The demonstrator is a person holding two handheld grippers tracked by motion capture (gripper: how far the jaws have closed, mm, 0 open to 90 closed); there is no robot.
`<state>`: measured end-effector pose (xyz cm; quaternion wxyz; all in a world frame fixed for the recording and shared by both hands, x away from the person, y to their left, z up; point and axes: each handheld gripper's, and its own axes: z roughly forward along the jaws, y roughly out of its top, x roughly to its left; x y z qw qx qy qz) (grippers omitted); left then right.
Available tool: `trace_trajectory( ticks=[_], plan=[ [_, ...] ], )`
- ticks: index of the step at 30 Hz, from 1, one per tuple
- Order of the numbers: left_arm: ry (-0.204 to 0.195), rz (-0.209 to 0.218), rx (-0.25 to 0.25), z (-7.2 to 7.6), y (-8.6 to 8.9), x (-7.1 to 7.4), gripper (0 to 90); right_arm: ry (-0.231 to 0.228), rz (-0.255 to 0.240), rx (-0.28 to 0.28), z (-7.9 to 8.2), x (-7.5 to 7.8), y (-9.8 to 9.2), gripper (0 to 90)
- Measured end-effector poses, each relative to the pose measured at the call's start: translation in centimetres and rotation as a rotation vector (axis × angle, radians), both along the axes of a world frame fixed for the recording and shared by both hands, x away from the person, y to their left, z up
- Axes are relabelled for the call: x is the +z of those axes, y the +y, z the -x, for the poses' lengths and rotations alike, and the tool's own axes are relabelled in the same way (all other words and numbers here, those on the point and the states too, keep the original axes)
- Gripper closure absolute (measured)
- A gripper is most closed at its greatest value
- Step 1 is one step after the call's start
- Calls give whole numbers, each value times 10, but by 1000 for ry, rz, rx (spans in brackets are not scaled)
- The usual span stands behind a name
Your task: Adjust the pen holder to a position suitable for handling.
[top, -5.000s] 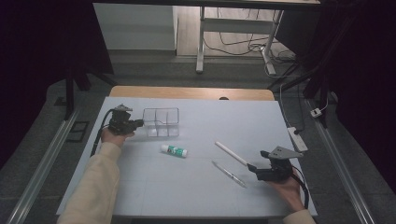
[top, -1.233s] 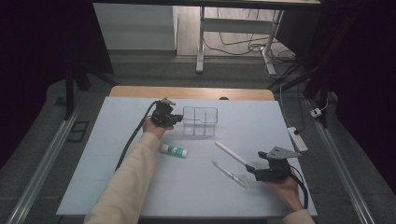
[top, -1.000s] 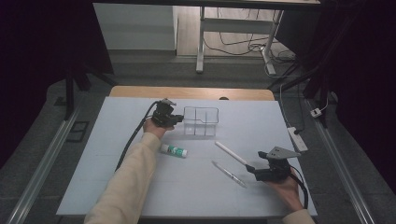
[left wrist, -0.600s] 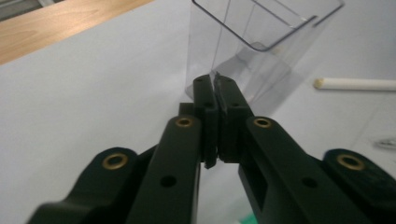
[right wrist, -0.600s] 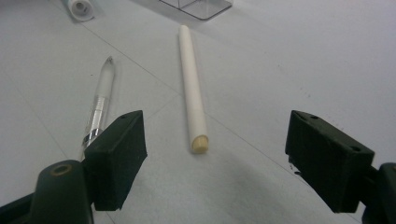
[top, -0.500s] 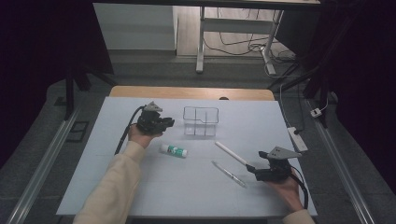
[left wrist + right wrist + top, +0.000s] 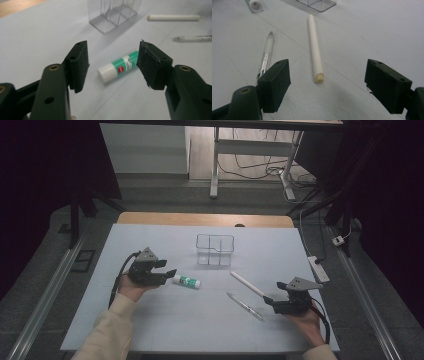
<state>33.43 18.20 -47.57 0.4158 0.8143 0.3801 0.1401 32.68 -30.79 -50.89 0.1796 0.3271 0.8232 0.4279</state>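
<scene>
Green-labelled glue stick lying flat just beyond left gripper — jaws just opened, nothing grasped, right gripper released near white stick.

Clear box: upright, far middle of the white table.
Power strip: table's right edge.
Cables: floor beyond.

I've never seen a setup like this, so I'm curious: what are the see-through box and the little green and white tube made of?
The see-through box looks like hard clear plastic, glossy: its thin walls and dividers let the table show through. The green and white tube seems smooth plastic with a printed green label and a matt white cap, probably a glue stick.
</scene>
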Motion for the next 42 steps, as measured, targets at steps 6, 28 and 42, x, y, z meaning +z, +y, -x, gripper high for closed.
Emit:
trace_trajectory(
  ticks=[6,28,42],
  plan=[
    [2,19,-2,27,10,-8,398,-4,2,-4,0,0,0,199],
    [-9,2,35,75,40,-33,371,-18,29,4,1,2,-1,207],
    [-21,-14,27,73,42,-35,366,-35,45,13,4,4,0,204]
  ],
)
